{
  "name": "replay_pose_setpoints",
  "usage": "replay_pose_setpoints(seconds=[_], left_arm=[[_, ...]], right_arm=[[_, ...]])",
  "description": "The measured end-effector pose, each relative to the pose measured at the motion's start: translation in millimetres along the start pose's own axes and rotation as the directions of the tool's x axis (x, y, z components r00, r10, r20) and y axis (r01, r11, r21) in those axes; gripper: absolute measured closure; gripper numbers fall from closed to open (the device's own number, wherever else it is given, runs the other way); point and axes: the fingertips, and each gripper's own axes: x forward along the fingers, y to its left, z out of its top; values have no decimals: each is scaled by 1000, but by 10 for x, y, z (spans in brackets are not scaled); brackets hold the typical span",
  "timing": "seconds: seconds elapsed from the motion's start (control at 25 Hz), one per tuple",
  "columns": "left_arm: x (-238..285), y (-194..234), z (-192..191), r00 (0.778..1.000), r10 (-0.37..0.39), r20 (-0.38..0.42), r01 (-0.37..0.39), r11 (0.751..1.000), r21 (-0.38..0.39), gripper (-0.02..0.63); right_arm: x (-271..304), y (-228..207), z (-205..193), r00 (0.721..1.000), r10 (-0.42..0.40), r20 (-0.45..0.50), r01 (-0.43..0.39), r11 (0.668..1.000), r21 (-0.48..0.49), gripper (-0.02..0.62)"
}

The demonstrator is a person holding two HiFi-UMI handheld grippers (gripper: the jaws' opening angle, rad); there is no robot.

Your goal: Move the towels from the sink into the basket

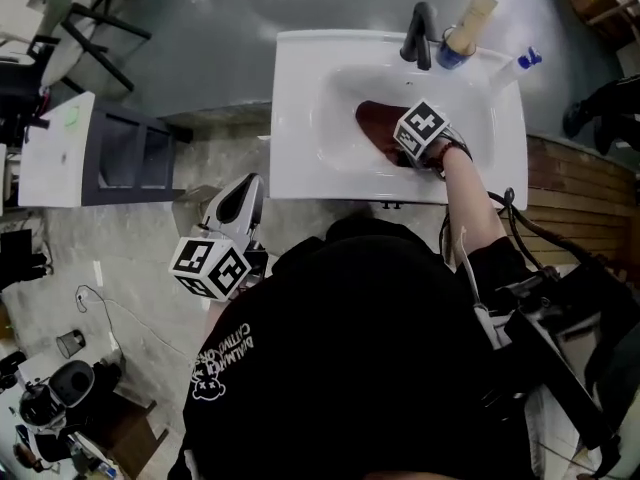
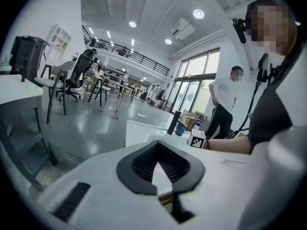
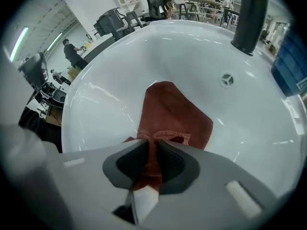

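Currently the right gripper point(image 3: 152, 145) points steeply down into the white sink point(image 1: 300, 118), its marker cube uppermost in the head view. The jaws are nearly together, and a bunched fold of the dark red towel point(image 3: 172, 109) is pinched between the ribbed pads. The rest of the towel lies spread on the basin floor, running from the jaws toward the drain point(image 3: 227, 79) but stopping short of it. In the head view the towel point(image 1: 378, 128) sits in the middle of the bowl, partly under the right gripper point(image 1: 408, 150).

The black faucet point(image 1: 420, 33) stands at the far rim. A blue cup point(image 1: 455, 50) is just beside it, and a spray bottle point(image 1: 520, 63) is further right.

The left gripper point(image 1: 245, 198) is held off the sink's left front corner, over the stone floor, apart from the basin. In its own view the left gripper point(image 2: 157, 145) has its pad tips meeting, with nothing between them. Beyond its jaws the sink edge and the person's right forearm point(image 2: 230, 145) are visible.
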Motion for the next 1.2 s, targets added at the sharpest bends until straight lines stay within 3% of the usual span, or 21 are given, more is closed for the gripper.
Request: replay_pose_setpoints(seconds=[0.04, 0.12, 0.28, 0.4, 0.56, 0.84, 1.04, 1.2], left_arm=[[-41, 27, -5, 1000, 12, 3, -12, 1000, -11, 606], [-137, 79, -34, 999, 32, 7, -32, 999, -27, 606], [-272, 144, -67, 998, 52, 27, -51, 998, -45, 606], [-366, 121, -57, 997, 54, 47, -52, 998, -40, 606], [-627, 117, -54, 995, 55, 82, -51, 998, -45, 606], [-1350, 237, -154, 984, 83, 158, -76, 996, -52, 606], [-2027, 364, -224, 970, 130, 207, -117, 990, -73, 606], [-2529, 539, -277, 950, 170, 261, -149, 984, -100, 606]], right_arm=[[-23, 6, 36, 1000, -8, 8, 8, 1000, -7, 539], [-73, 52, 117, 999, -20, 33, 21, 1000, -22, 557], [-192, 124, 322, 993, -51, 110, 55, 998, -39, 563], [-425, 217, 557, 970, -57, 237, 64, 998, -22, 565], [-854, 548, 937, 898, -44, 438, 65, 997, -32, 567], [-1407, 1347, 1401, 744, -71, 665, 188, 976, -107, 571], [-1601, 2003, 1507, 664, -41, 747, 145, 987, -76, 571], [-1716, 2702, 1692, 621, 56, 782, 86, 987, -139, 571]])
